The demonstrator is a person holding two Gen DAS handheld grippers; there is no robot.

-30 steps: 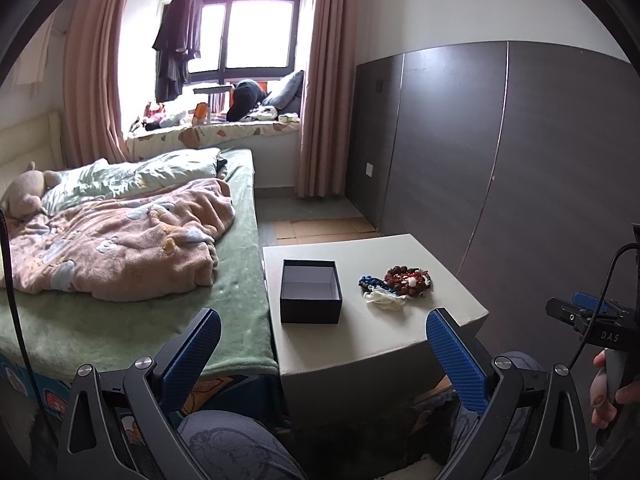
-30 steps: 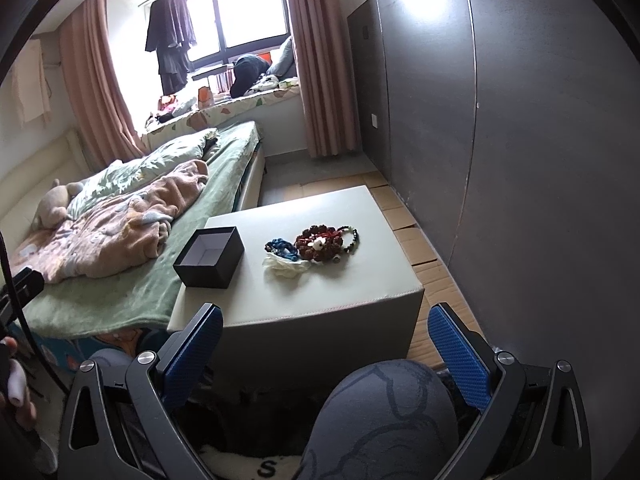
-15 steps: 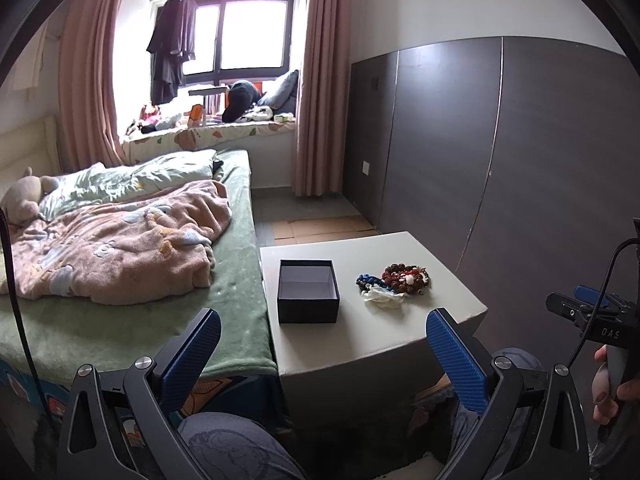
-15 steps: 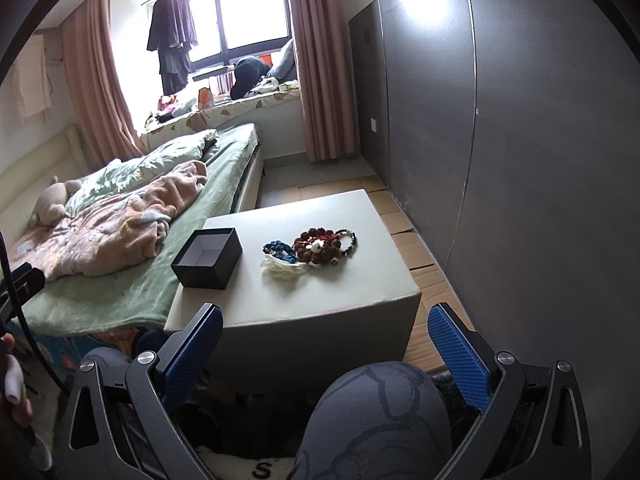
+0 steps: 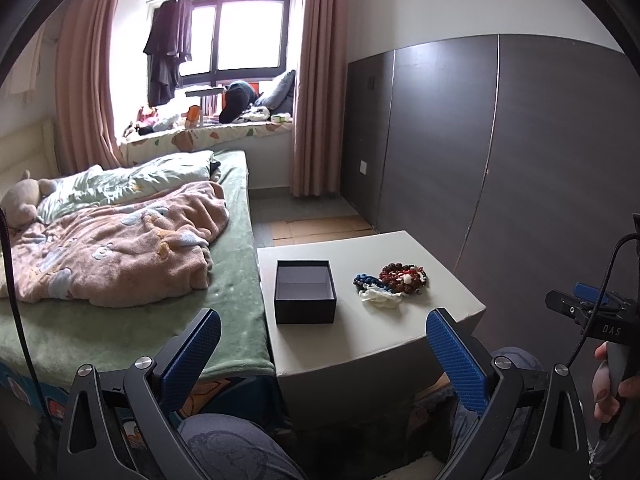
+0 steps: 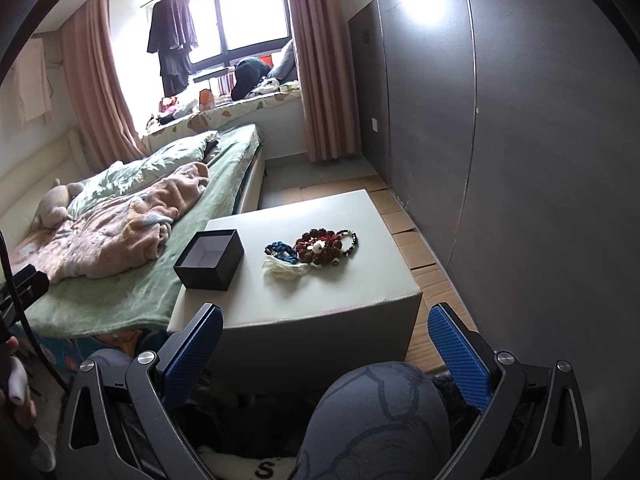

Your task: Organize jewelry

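Note:
An open, empty black box (image 5: pixel 305 290) (image 6: pixel 209 259) sits on the left side of a pale grey cube table (image 5: pixel 384 332) (image 6: pixel 304 308). To its right lies a jewelry pile (image 5: pixel 394 282) (image 6: pixel 316 250): dark red beads, a blue bracelet, a black bead bracelet and a white piece. My left gripper (image 5: pixel 322 334) is open and empty, held well short of the table's near edge. My right gripper (image 6: pixel 325 330) is open and empty, also short of the table above my knee (image 6: pixel 376 416).
A bed (image 5: pixel 120 272) with a green sheet and pink blanket touches the table's left side. A dark grey panelled wall (image 6: pixel 520 160) runs along the right. Cardboard sheets (image 6: pixel 416 240) cover the floor between table and wall. The right gripper's body (image 5: pixel 592 316) shows at the left view's right edge.
Both grippers have drifted slightly, so the table sits a little differently in the views. The box and jewelry have not moved. Both jaws stay wide open.

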